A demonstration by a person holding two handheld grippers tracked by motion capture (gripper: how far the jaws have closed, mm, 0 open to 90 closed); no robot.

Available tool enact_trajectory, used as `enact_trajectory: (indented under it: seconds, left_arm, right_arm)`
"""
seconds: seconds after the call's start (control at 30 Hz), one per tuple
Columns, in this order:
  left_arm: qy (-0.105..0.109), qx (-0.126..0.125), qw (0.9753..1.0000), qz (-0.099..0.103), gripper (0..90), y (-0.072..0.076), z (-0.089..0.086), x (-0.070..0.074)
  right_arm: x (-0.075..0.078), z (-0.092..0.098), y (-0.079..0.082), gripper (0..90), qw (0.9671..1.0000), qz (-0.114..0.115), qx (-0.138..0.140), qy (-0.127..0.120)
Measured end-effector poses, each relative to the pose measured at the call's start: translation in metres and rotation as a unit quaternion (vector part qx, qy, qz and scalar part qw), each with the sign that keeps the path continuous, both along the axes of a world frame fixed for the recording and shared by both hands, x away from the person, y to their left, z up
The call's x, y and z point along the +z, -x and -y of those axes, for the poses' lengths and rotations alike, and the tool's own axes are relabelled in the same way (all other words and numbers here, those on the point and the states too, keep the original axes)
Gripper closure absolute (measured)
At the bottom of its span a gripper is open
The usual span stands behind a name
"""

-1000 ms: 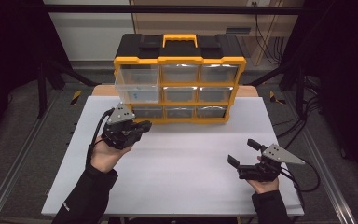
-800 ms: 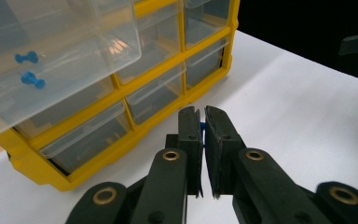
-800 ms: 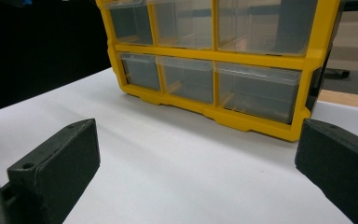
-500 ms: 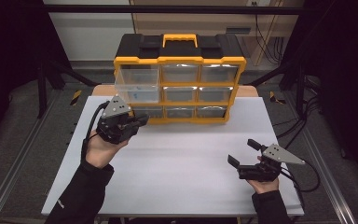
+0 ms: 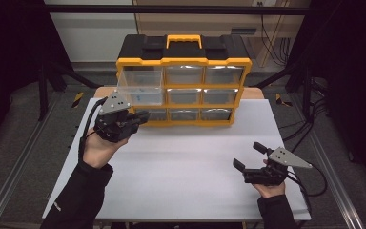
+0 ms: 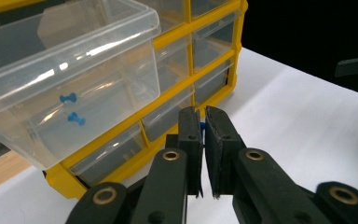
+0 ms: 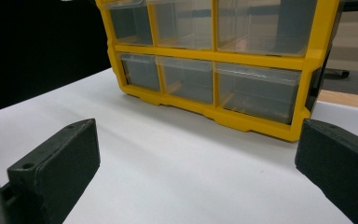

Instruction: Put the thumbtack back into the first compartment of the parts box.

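Yellow and black, the organizer (image 5: 183, 81) stood on the white table (image 5: 186, 162), its upper left drawer (image 6: 70, 84) pulled out with two blue pins (image 6: 72, 108) already inside. Just below that drawer, the left gripper (image 6: 203, 126) pinched another blue pin (image 6: 202, 127), not yet dropped in. Far right of the organizer, the right gripper (image 5: 248, 155) rested with jaws spread, holding nothing.
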State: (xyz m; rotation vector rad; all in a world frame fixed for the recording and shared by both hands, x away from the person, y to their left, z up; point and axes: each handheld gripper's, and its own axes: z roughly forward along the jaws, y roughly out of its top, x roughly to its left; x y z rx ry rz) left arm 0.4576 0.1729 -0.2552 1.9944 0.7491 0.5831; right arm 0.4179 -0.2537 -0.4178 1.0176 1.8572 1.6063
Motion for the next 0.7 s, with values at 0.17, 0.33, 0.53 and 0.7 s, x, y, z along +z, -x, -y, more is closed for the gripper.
enact_trajectory:
  seconds: [0.17,0.33,0.53,0.7]
  left_arm:
    - [-0.006,0.004,0.9999,0.007,84.7,0.001,0.000,0.010]
    - [-0.011,0.005,0.9998,0.016,84.7,0.002,0.000,0.019]
    - [-0.015,0.009,0.9996,0.022,84.7,0.000,0.000,0.028]
    - [-0.020,0.016,0.9993,0.026,84.7,-0.004,0.000,0.037]
  right_arm:
    - [0.000,0.000,0.000,0.4,1.0000,0.001,0.000,0.000]
    - [0.000,0.000,0.000,0.4,1.0000,-0.001,-0.001,-0.001]
    - [0.000,0.000,0.000,0.4,1.0000,0.001,0.000,-0.001]
    - [0.000,0.000,0.000,0.4,1.0000,-0.001,-0.001,-0.001]
